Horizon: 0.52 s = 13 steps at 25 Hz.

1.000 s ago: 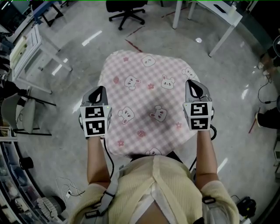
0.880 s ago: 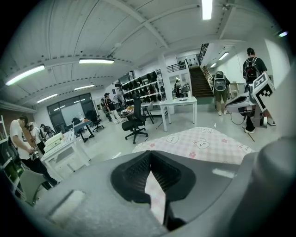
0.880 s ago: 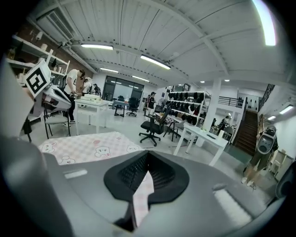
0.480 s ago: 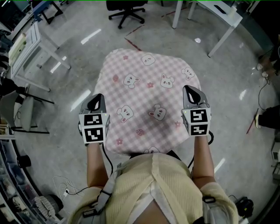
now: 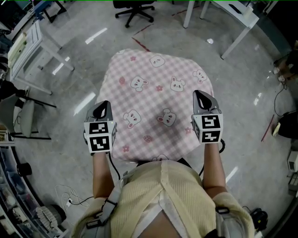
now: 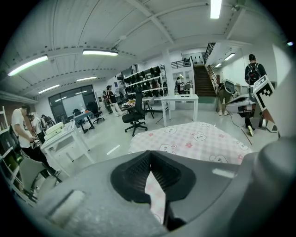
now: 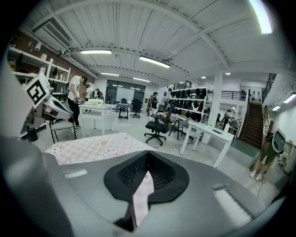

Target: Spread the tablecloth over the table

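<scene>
Head view looks straight down on a pink checked tablecloth point(image 5: 156, 100) printed with little bear and bunny faces and flowers. It's spread out between the two claws and runs away ahead of them. It hangs over whatever is under it, so the worktop itself is completely covered and I can't make out any of it. The left claw point(image 5: 104, 106) sits at the near-left edge of the cloth and the right claw point(image 5: 201, 95) at the near-right edge, roughly level with each other. The near hem lies between them, just in front of the person's cream top point(image 5: 163, 200). Left gripper view: the jaws are closed right down on a thin pinch of the pink cloth and a strip of it pokes back out between them. The rest of the sheet spreads out ahead and to the right of that claw. Right gripper view is pretty much the mirror of that, jaws clamped tight on a fold of the same cloth, with the sheet lying ahead and to the left. Past the far edge of the cloth, well ahead of both claws, there's a black office chair point(image 5: 134, 10) on the shiny grey floor point(image 5: 79, 60), and a white desk point(image 5: 226, 16) off ahead of the right claw.
</scene>
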### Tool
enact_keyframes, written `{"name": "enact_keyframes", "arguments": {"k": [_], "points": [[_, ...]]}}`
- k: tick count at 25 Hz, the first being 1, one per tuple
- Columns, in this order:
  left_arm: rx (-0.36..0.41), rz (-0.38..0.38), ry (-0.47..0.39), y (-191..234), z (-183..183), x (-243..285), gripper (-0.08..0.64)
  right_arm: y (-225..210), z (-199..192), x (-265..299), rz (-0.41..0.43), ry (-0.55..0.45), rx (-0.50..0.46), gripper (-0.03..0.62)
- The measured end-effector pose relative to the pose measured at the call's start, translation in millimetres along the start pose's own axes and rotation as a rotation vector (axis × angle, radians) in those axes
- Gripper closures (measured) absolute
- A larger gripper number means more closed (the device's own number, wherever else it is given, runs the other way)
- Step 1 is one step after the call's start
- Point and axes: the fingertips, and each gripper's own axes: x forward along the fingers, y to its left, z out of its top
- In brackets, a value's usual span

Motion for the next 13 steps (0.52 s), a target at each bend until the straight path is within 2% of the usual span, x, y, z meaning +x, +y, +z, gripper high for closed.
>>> {"name": "enact_keyframes", "arguments": {"k": [13], "points": [[-0.005,-0.011,0.008,1,-9,2,0.554,4,-10,4,0.016,0.026,-0.008,0.589]]}}
